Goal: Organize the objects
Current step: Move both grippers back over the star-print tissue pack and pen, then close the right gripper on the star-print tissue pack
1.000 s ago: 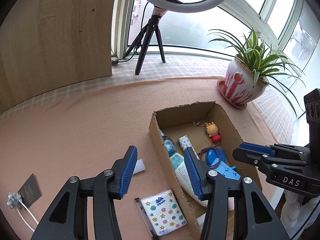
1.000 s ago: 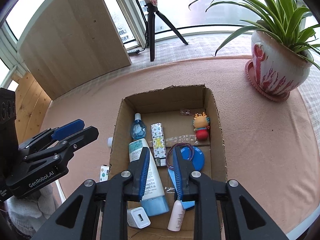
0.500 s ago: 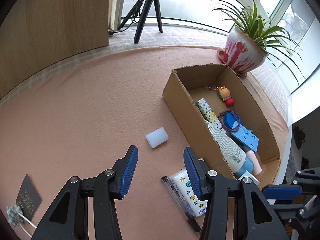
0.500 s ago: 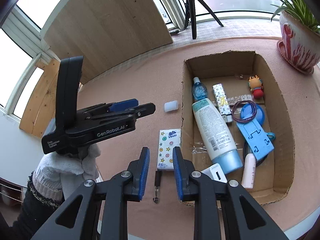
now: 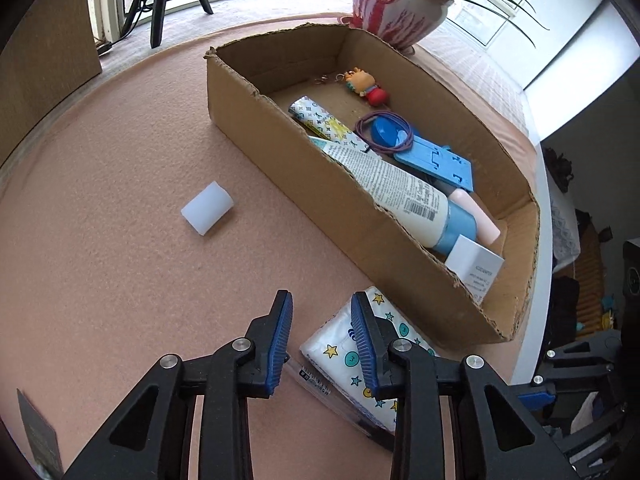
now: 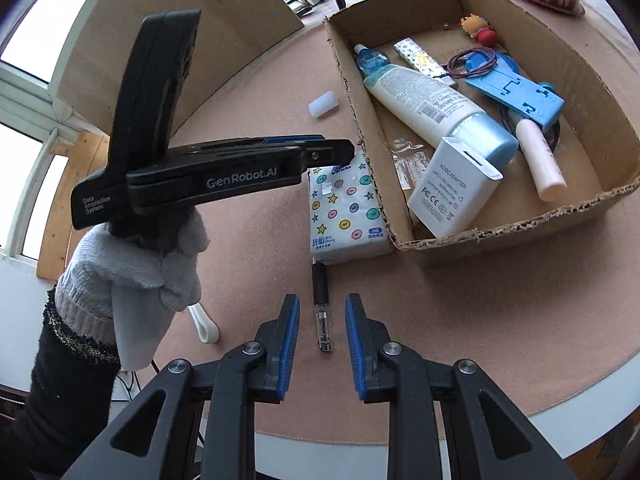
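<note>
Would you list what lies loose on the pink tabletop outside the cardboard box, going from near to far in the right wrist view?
Pen → tissue pack → small white cap.

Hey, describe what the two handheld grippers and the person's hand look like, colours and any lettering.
Both grippers are black plastic with silver screws and ribbed blue pads: the right gripper, the left gripper. Seen from the right wrist, the left gripper's side reads "GenRobot.AI" and "Data Acquisition System" in white. The left hand wears a white knitted glove over a black sleeve with a speckled cuff.
</note>
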Demonstrator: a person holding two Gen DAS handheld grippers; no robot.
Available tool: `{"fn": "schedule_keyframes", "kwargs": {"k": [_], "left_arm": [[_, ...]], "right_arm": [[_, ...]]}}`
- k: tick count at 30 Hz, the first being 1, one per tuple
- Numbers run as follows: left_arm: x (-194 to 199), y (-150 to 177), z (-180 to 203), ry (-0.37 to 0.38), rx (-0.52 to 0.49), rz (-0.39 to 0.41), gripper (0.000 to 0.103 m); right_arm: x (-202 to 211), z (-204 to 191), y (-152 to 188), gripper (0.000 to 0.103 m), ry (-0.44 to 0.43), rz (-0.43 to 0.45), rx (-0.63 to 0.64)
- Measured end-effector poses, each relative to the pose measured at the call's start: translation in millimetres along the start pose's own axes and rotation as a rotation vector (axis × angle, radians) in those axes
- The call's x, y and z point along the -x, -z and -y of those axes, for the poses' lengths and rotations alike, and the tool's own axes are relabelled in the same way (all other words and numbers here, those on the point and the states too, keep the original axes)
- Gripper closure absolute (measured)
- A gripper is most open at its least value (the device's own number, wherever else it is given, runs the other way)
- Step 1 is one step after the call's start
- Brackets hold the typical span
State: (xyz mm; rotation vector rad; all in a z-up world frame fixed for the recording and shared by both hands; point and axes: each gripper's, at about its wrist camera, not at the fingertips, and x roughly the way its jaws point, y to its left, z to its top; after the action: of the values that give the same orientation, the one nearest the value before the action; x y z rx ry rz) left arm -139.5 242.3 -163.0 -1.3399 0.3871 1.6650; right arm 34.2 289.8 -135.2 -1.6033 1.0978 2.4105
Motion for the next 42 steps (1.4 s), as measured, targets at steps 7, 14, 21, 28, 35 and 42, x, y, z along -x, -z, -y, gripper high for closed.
{"fn": "schedule_keyframes", "kwargs": {"k": [7,14,21,28,35,42], "left_arm": [[25.5,31.0,-6.1,-0.015,0.064,0.039,0.069],[42.7,62.0,-9.4,0.033,0.1,0.06,0.069],[41.1,79.7,-9.3,0.074,0.105,0.046,0.069],[32.4,79.3,-5.2,0.079,0.098,0.036,0.069],[31.4,79.2,-9.3,0.088,0.114,0.038,0.069],[34.0,87.0,-13.3,0.088,0.135,0.055,0.065]], "right_arm": [[-14.0,-0.7,6.6,0.082,0.052,0.021,0.005],[-22.6,-8.6,-2.4,0.081,0.036,0.023,0.023],[-25.3,-17.2,-8.0,0.074,0.052,0.036,0.047],[-29.3,-21.9,-17.4,0.067,0.089,0.069,0.034],[-37.1,-33.8,-28.1,0.066,0.124,0.081,0.064],[-45.3,-36.0,-35.4,0.06,0.121,0.063,0.067]]}}
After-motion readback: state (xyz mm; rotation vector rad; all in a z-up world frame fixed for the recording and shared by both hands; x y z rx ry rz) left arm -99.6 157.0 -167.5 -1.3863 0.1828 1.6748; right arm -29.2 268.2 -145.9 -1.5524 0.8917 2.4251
